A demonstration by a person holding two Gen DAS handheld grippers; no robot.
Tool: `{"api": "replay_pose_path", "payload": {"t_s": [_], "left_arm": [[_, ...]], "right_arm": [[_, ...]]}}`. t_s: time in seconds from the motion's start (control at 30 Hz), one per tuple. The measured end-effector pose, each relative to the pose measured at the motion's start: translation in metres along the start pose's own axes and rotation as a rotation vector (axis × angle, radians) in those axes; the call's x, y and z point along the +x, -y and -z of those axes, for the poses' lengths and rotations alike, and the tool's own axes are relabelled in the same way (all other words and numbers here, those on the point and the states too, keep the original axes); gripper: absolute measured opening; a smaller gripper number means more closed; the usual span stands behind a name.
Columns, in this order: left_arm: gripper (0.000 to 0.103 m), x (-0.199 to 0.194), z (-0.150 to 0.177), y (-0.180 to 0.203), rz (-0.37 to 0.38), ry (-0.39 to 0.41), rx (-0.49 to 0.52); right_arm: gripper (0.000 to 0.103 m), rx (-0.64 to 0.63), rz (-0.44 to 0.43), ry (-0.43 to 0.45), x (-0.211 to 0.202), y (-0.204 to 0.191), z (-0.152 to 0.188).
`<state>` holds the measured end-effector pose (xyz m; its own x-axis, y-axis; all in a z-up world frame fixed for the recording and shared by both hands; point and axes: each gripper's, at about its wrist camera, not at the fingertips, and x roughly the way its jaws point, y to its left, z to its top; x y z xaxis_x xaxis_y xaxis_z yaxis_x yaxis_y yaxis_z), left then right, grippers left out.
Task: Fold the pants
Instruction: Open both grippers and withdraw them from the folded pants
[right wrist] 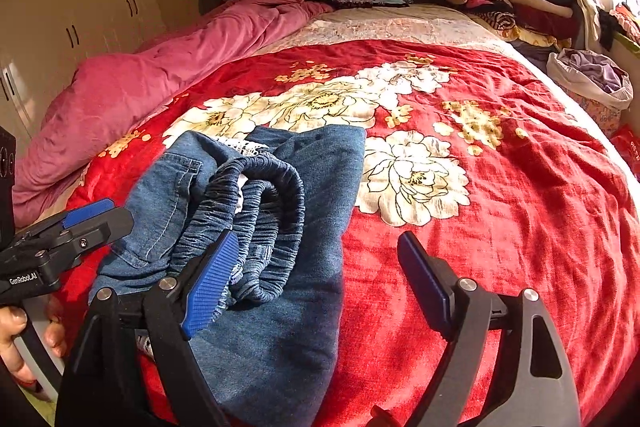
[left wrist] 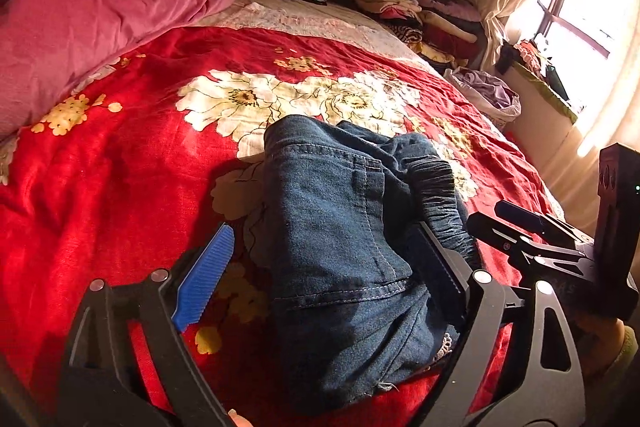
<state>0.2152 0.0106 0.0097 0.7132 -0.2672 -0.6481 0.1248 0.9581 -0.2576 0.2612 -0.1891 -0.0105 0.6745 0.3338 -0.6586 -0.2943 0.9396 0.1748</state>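
Note:
Blue denim pants lie bunched in a folded heap on the red floral bedspread, the elastic waistband curled on top. My left gripper is open, its fingers straddling the heap near its front end. My right gripper is open too, its left finger over the waistband and its right finger over bare bedspread. Each gripper shows from the side in the other's view, the right one and the left one. Neither holds cloth.
A pink duvet is heaped along the bed's left side. Stacked folded clothes sit at the far right by the headboard. A bag of laundry stands beside the bed on the right. A window is right, wardrobes left.

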Motion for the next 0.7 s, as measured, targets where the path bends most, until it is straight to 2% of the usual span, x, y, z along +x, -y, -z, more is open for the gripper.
{"api": "replay_pose_path", "payload": {"t_s": [0.07,0.23,0.33,0.4,0.7], "left_arm": [[0.086,-0.002,0.0,-0.001,-0.003,0.006,-0.003],[0.093,-0.006,-0.002,-0.002,-0.011,0.012,-0.006],[0.093,-0.008,-0.003,-0.003,-0.013,0.018,-0.007],[0.093,-0.009,-0.004,-0.003,-0.014,0.021,-0.008],[0.093,-0.014,-0.005,-0.004,-0.032,0.023,-0.007]], "right_arm": [[0.094,0.004,0.005,0.011,-0.003,0.0,-0.001],[0.094,0.011,0.0,0.033,-0.01,0.001,-0.004],[0.094,0.012,0.002,0.047,-0.014,0.0,-0.005],[0.098,0.012,0.0,0.053,-0.016,-0.001,-0.007],[0.098,0.018,-0.006,0.093,-0.028,-0.003,-0.011]]}}
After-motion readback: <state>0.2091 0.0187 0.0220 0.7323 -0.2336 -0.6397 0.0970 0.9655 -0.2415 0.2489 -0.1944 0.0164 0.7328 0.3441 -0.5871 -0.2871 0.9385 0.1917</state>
